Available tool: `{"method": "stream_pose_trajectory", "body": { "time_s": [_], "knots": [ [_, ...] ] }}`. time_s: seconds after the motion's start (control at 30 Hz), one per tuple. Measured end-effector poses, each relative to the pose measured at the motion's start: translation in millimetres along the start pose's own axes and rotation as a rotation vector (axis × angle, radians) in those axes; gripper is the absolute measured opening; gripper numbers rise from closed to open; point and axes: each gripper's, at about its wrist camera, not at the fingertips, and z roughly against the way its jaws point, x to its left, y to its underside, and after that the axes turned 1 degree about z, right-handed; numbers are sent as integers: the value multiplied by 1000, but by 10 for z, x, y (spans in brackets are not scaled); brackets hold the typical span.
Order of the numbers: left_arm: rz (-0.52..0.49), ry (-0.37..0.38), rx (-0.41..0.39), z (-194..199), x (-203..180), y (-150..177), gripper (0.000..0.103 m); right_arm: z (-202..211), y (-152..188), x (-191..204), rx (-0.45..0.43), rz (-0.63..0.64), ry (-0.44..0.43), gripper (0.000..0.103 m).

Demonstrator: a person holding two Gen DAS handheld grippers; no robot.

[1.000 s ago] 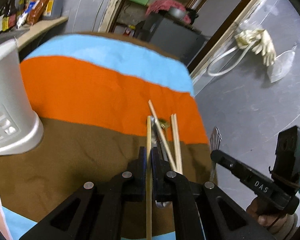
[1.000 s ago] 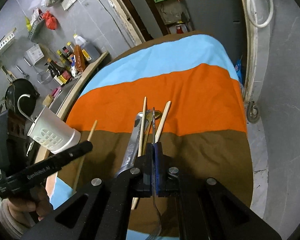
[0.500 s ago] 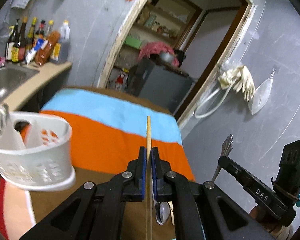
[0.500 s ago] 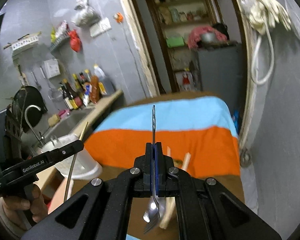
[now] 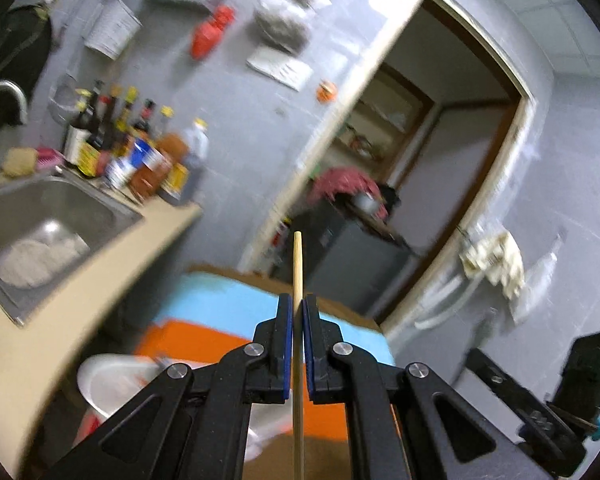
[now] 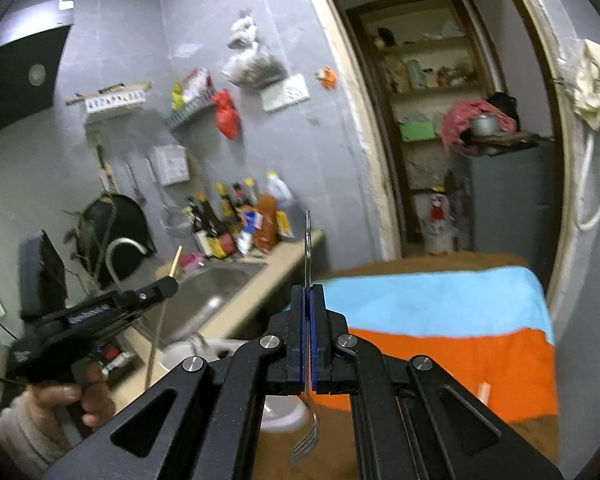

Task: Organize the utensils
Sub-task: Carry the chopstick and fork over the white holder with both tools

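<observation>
My left gripper (image 5: 296,312) is shut on a wooden chopstick (image 5: 298,264) and holds it upright, high above the table. The white utensil holder (image 5: 112,380) stands below it to the left, blurred. My right gripper (image 6: 308,300) is shut on a metal fork (image 6: 308,248), handle up, tines (image 6: 306,446) hanging below the jaws. The left gripper (image 6: 168,286) with its chopstick also shows in the right wrist view, above the white holder (image 6: 204,354). The right gripper body (image 5: 540,408) shows at lower right in the left wrist view.
The table has a striped cloth, blue, orange and brown (image 6: 440,320). One chopstick end (image 6: 483,392) lies on the cloth. A steel sink (image 5: 48,216) and counter with several bottles (image 5: 140,152) lie to the left. A doorway and a dark cabinet (image 6: 504,200) stand behind.
Both grippers have lifted off the cloth and tilted up, the left with the chopstick, the right with the fork. The views now face the wall and the holder has dropped low in frame.
</observation>
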Motion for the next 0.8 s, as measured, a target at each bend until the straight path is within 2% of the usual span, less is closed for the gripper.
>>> {"method": "stream_pose_trajectory", "body": {
  "time_s": [0.1, 0.23, 0.37, 0.53, 0.8],
  "knots": [
    [49, -24, -84, 32, 303, -203, 5, -112, -107, 225, -38, 24, -23, 2],
    [77, -48, -150, -17, 600, -378, 5, -261, -194, 456, -82, 26, -46, 2],
    [101, -63, -172, -115, 775, -440, 5, -424, -230, 602, -110, 24, -56, 2],
    [115, -81, -192, -262, 938, -417, 5, -708, -196, 725, -103, 34, -71, 2],
    [79, -105, -180, -386, 994, -213, 5, -1130, 25, 919, -34, 102, -68, 2]
  ]
}}
